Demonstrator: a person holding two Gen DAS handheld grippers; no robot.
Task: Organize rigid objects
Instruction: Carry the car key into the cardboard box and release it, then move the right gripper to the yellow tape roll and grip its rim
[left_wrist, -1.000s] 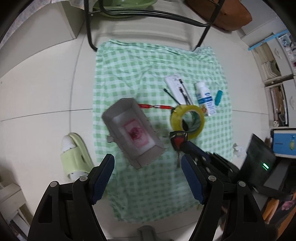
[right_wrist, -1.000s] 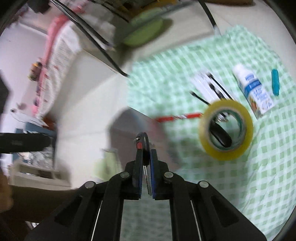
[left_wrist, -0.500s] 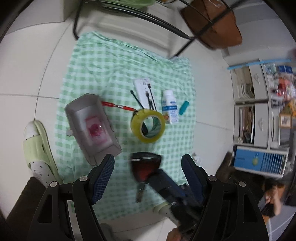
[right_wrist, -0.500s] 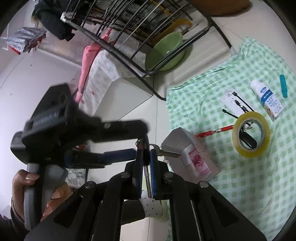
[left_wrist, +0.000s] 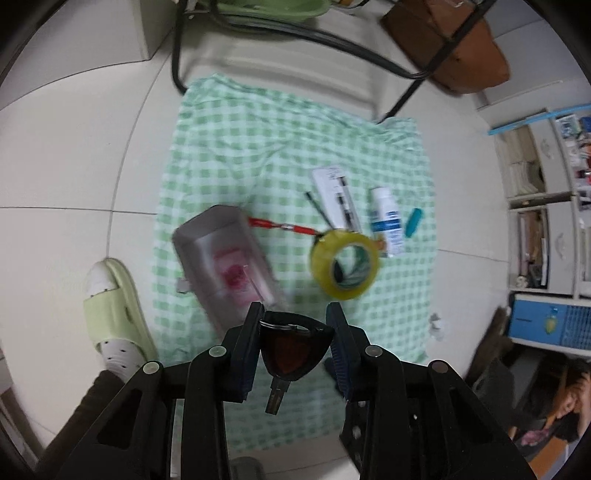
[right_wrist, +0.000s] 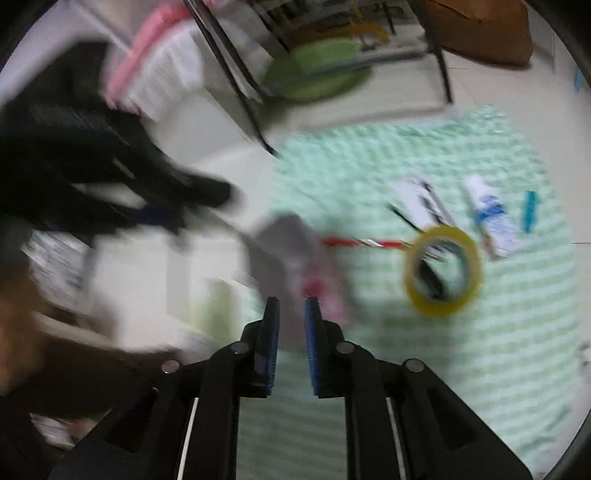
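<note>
Between our left gripper's (left_wrist: 295, 317) blue-padded fingers (left_wrist: 255, 332) sits a black car key (left_wrist: 293, 347), its broad red-badged head pinched from both sides and its metal blade pointing back toward us. That claw is closed about halfway, just to the width of the key head. We hold it above the near part of a green checked cloth (left_wrist: 258, 155) spread on the pale tiled floor (left_wrist: 74, 166).

Our right gripper (right_wrist: 291, 314) carries nothing; its jaws stand a narrow gap apart, with only blurred cloth showing between them.

Just beyond the key lies a grey cardboard box (left_wrist: 225, 266), open on top, with a pink picture on its floor. A red pen (left_wrist: 284, 227) runs from the box's far corner toward a yellow roll of tape (left_wrist: 345, 264) lying flat to the right. Something dark sits inside the roll, too blurred for us to name.

Farther off we see a white packet of black pens (left_wrist: 334, 195), a small white bottle (left_wrist: 386, 221) with a blue label, and a teal cap (left_wrist: 413, 221) beside it. To the left, off the cloth, rests a green slipper (left_wrist: 114, 314).
</note>
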